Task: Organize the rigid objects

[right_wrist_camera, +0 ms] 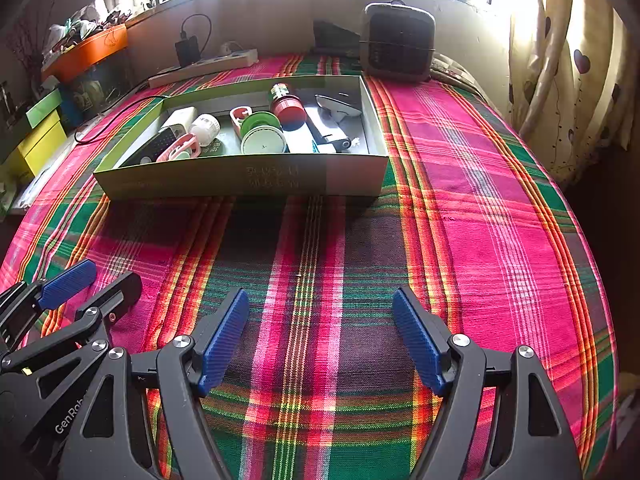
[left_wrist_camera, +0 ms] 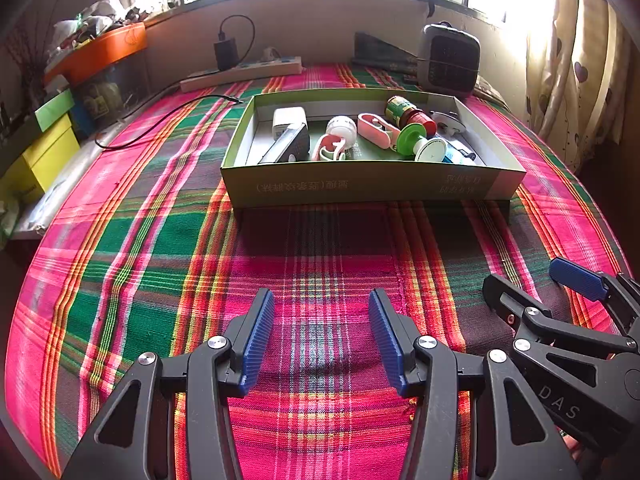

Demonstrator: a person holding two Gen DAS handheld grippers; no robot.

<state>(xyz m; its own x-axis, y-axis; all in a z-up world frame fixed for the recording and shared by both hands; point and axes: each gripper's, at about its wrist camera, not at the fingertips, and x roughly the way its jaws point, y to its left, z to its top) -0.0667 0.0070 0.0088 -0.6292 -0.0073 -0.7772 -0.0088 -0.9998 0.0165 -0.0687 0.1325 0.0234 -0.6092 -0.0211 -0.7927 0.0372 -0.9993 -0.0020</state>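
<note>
A shallow green cardboard box stands on the plaid cloth ahead of both grippers. It holds several small items: a white charger, a white round bottle, a pink clip, a green and red can, a green spool. My left gripper is open and empty, low over the cloth, well short of the box. My right gripper is open and empty, beside the left one; it also shows in the left wrist view.
A small heater stands behind the box. A power strip with a black adapter lies at the back left, its black cable trailing over the cloth. Yellow and green boxes sit left. A curtain hangs right.
</note>
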